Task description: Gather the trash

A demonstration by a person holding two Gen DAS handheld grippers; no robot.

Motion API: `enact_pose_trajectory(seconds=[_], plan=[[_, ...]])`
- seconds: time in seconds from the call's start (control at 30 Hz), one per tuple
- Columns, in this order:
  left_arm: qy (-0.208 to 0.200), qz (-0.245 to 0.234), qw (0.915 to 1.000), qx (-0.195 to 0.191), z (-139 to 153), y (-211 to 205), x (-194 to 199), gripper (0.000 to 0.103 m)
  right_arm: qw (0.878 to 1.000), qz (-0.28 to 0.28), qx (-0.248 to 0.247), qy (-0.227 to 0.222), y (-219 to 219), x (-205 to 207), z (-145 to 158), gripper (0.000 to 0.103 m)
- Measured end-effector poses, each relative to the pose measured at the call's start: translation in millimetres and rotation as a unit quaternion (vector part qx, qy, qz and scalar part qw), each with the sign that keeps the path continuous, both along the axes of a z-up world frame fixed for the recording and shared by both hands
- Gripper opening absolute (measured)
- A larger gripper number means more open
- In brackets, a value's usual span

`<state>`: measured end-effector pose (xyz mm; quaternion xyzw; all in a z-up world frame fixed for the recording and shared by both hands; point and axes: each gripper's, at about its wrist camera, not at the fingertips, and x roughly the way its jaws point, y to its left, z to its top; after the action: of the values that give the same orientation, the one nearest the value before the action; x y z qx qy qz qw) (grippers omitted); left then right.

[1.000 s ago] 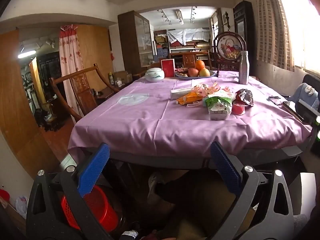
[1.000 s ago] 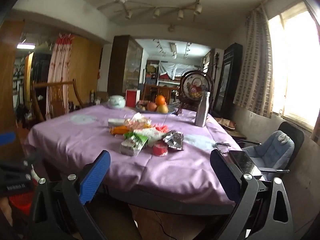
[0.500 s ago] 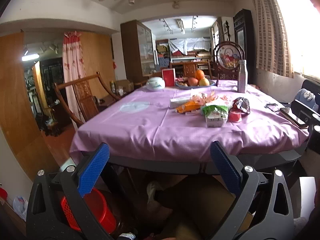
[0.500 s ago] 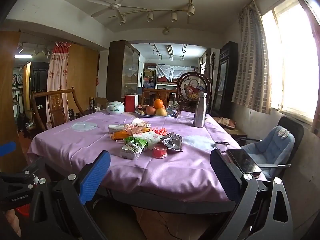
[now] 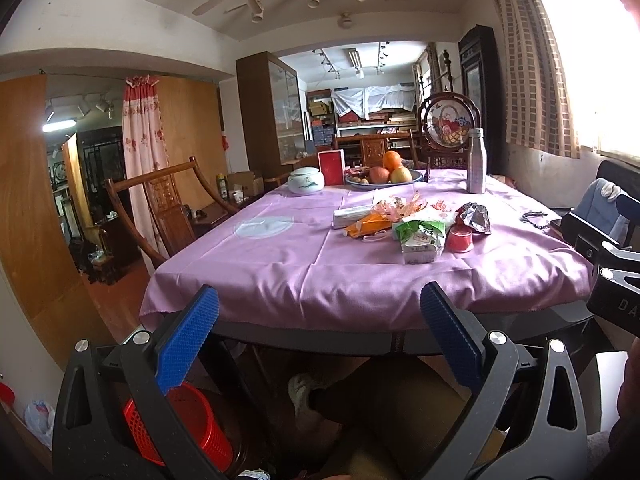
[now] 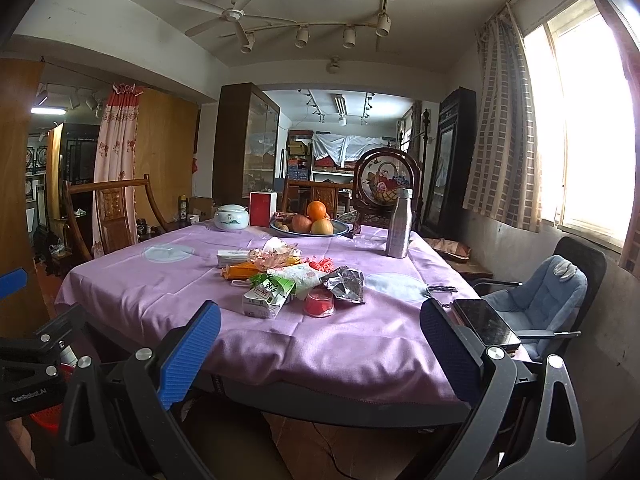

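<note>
Both tongs raised since before | left tongs (image 5: 320, 332) agape | right tongs (image 6: 320, 344) agape

Blown-out window (image 6: 592, 128) glare — fisheye-bent edges, sharp.

My left gripper (image 5: 318, 322) hangs wide open before the purple-clothed table (image 5: 280, 276). Crumpled wrappers and a green-white carton (image 5: 422, 238) lie mid-table; a red mesh basket (image 5: 188, 428) stands on the floor near left.

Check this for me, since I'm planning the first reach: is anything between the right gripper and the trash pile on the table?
Nothing visible blocks it. The right gripper is open short of the table's near edge, and only bare purple tablecloth lies before the trash pile. The black phone lies off to the right.
</note>
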<state>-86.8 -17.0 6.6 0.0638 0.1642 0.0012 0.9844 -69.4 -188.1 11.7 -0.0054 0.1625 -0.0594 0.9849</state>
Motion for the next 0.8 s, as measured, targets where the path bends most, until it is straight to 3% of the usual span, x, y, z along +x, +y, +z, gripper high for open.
enact_pose_trajectory(seconds=[0.8], plan=[[0.012,-0.004,0.9999,-0.006,-3.8,1.7,1.6,0.097,1.000,0.004,-0.001,0.009,3.9,0.4,-8.1,0.098]])
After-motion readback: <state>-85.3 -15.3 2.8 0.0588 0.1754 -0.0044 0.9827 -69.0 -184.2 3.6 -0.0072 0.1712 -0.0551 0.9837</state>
